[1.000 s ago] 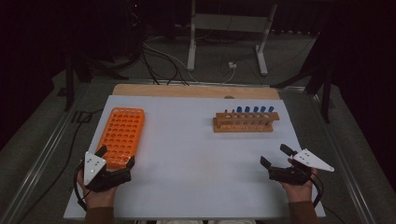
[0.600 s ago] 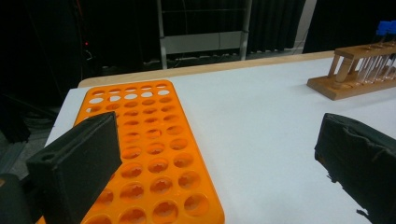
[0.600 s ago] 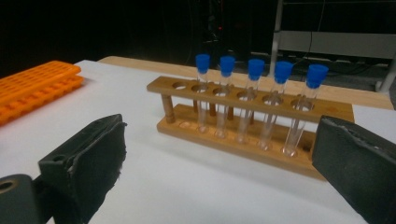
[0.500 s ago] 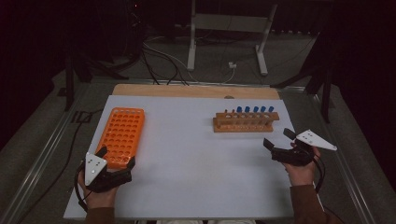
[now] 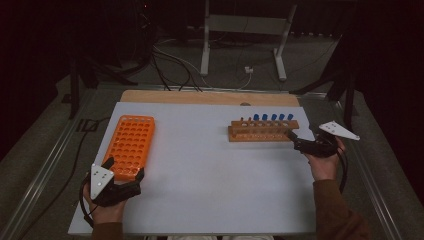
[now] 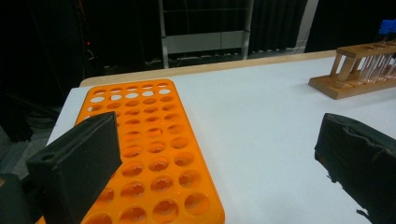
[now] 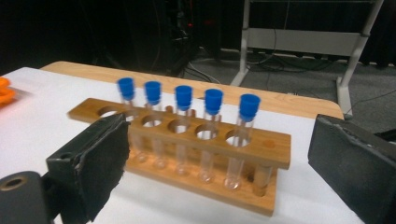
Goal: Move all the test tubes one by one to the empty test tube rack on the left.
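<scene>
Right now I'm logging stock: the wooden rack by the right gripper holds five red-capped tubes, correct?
Not quite: the caps are blue, not red. The right gripper view shows five blue-capped tubes standing in the wooden rack, near the right gripper.

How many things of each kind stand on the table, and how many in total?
Blue-capped test tubes: 5
Wooden rack: 1
Orange rack: 1
Total: 7

lab, test tubes (image 7: 214, 135), wooden rack (image 7: 187, 140)
</scene>
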A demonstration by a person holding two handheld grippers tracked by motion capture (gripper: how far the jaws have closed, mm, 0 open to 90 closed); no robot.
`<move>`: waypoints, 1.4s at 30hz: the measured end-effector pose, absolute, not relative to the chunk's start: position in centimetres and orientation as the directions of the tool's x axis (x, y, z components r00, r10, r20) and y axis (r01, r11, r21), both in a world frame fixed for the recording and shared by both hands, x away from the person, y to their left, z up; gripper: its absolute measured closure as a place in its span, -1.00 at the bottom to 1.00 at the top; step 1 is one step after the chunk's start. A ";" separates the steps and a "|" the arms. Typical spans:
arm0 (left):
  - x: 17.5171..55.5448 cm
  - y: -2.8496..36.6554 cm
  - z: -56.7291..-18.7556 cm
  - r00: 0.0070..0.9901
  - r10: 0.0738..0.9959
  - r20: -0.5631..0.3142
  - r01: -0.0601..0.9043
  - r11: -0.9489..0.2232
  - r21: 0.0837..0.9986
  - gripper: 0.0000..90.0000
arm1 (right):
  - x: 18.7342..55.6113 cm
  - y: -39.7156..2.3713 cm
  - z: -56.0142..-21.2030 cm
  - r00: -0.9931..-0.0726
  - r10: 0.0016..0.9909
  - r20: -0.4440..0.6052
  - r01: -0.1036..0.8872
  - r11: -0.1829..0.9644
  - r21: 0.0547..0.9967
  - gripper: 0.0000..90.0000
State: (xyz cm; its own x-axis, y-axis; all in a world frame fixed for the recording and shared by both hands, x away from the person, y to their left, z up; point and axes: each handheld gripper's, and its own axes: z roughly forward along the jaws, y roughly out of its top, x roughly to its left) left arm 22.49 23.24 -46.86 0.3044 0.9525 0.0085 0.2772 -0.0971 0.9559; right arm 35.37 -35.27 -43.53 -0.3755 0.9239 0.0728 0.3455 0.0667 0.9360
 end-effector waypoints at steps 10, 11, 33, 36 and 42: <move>22.6 23.1 -47.0 0.312 0.950 0.009 0.283 -0.102 0.954 -0.97 | 38.9 -35.7 -44.9 -0.335 0.937 0.100 0.383 0.038 0.923 -0.64; 22.6 23.1 -47.0 0.312 0.950 0.010 0.283 -0.103 0.954 -0.97 | 39.5 -35.8 -45.3 -0.311 0.944 0.105 0.394 0.028 0.919 -0.51; 22.6 22.9 -47.1 0.323 0.946 0.002 0.288 -0.100 0.952 -0.97 | 42.0 -34.7 -47.6 -0.301 0.948 0.103 0.412 0.031 0.911 0.50; 22.6 22.9 -47.1 0.324 0.946 0.002 0.288 -0.101 0.952 -0.97 | 42.3 -34.4 -47.9 -0.299 0.949 0.103 0.406 0.029 0.914 0.54; 22.7 22.9 -47.1 0.328 0.945 0.001 0.292 -0.103 0.951 -0.97 | 42.4 -34.3 -48.1 -0.283 0.955 0.094 0.398 0.028 0.917 0.68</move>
State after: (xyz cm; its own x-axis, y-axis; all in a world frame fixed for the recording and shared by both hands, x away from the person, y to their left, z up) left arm 22.68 22.91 -47.12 0.3282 0.9446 0.0013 0.2924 -0.1028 0.9508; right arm 42.40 -34.26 -48.06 -0.2827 0.9546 0.0936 0.3977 0.0279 0.9171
